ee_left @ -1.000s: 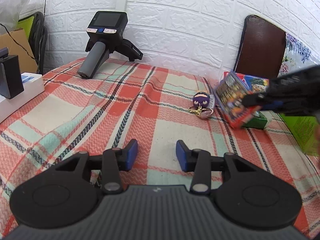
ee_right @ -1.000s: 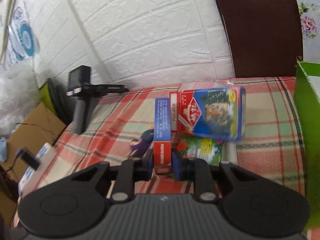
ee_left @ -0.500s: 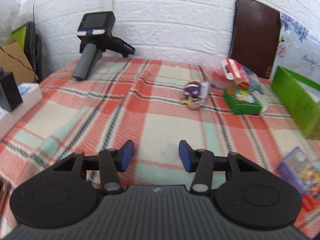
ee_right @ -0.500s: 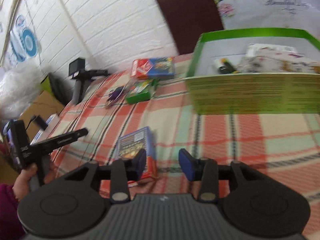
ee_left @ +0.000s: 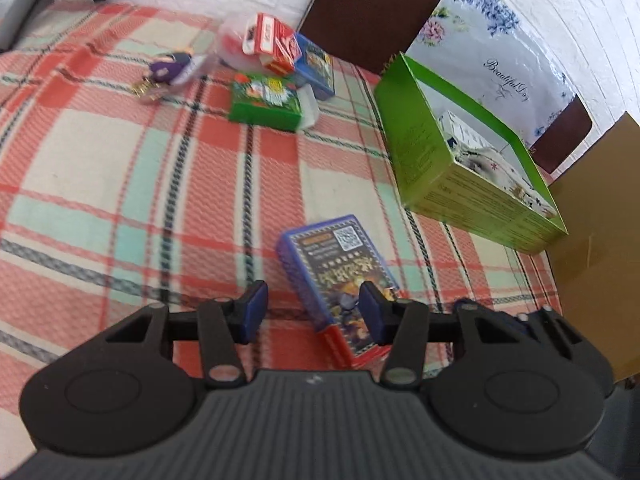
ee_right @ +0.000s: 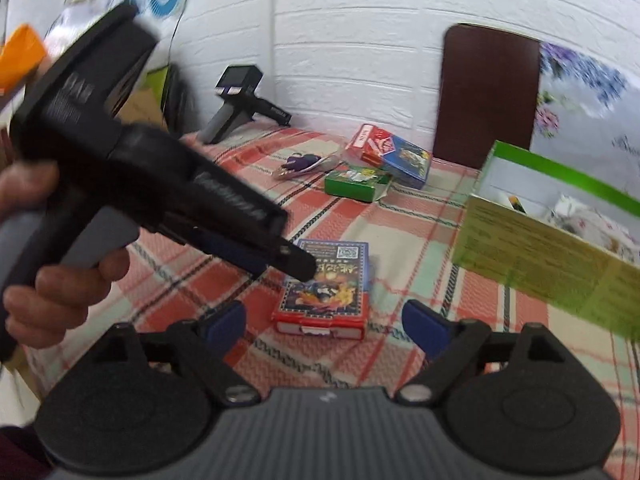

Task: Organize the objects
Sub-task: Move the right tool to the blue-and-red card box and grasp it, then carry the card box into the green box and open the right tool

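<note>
Left gripper [ee_right: 296, 266] over card box [ee_right: 326, 286]; green box [ee_right: 560, 256] nearby.

Readable only: "Beautiful Day" in script on the floral sheet [ee_left: 506, 76] against the far right wall. A QR code on the blue card box [ee_left: 340, 276] nearby; its other print too blurred to read.

Plaid bed cover [ee_left: 120, 152] wide open along its left side. Blue card box [ee_right: 326, 284] lies flat mid-cover, left gripper [ee_right: 280, 258] hanging over it. Green box [ee_left: 460, 168] walls off the right edge. Far edge crowded: green pack [ee_left: 266, 100], red-blue pack [ee_left: 296, 56], purple keychain [ee_left: 168, 72].
</note>
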Motion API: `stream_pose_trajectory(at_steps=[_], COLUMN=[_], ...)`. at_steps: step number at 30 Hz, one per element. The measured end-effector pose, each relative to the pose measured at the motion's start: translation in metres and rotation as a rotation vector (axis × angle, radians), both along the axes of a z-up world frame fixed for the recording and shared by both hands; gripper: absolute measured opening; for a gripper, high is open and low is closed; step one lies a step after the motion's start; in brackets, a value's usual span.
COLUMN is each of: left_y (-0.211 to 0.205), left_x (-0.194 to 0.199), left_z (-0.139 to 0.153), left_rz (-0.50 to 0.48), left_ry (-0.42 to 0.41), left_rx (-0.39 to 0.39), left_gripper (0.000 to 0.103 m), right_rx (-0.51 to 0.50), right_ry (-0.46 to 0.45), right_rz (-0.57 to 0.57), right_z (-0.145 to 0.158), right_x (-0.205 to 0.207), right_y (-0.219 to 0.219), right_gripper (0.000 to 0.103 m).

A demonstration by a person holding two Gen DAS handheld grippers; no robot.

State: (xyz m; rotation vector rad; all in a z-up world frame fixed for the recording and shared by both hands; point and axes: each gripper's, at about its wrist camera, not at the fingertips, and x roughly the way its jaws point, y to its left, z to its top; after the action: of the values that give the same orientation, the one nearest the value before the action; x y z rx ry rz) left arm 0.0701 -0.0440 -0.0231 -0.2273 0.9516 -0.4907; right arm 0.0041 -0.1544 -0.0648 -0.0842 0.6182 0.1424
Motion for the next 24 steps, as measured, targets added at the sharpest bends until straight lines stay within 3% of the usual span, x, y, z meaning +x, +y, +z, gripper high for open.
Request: stream_pose_trajectory(at_steps=[2, 4, 5, 9, 18, 24], left_y=[-0.009, -0.014, -0.016, -0.013, -0.052, -0.101], left_x=[-0.001, 0.000, -0.001, 0.003, 0.007, 0.030], left_z=[-0.002, -0.003, -0.003, 0.019, 0.078, 0.093], left_rz=[-0.002, -0.009, -0.006, 0.003, -0.053, -0.131], left_ry=[-0.026, -0.037, -0.044, -0.052, -0.201, -0.265], left_rx=[0.013, 0.016, 0.020, -0.007, -0.013, -0.039], left_gripper=[0.051, 0.045, 0.042, 0.028, 0.028, 0.028], right_rx=[-0.020, -0.009, 0.021, 0.066, 0.146, 0.048], right_ry=[0.020, 0.074, 0.058, 0.020, -0.150, -0.256], right_rz=[-0.006, -0.003, -0.008, -0.037, -0.131, -0.226], right_z=[-0.010, -0.023, -0.024, -0.014, 0.034, 0.046], right_x=[0.013, 0.027, 0.028, 0.021, 0.014, 0.022], right_y=[0.005, 0.005, 0.002, -0.006, -0.044, -0.074], right_gripper=[0.085, 0.070, 0.065, 0.064, 0.063, 0.063])
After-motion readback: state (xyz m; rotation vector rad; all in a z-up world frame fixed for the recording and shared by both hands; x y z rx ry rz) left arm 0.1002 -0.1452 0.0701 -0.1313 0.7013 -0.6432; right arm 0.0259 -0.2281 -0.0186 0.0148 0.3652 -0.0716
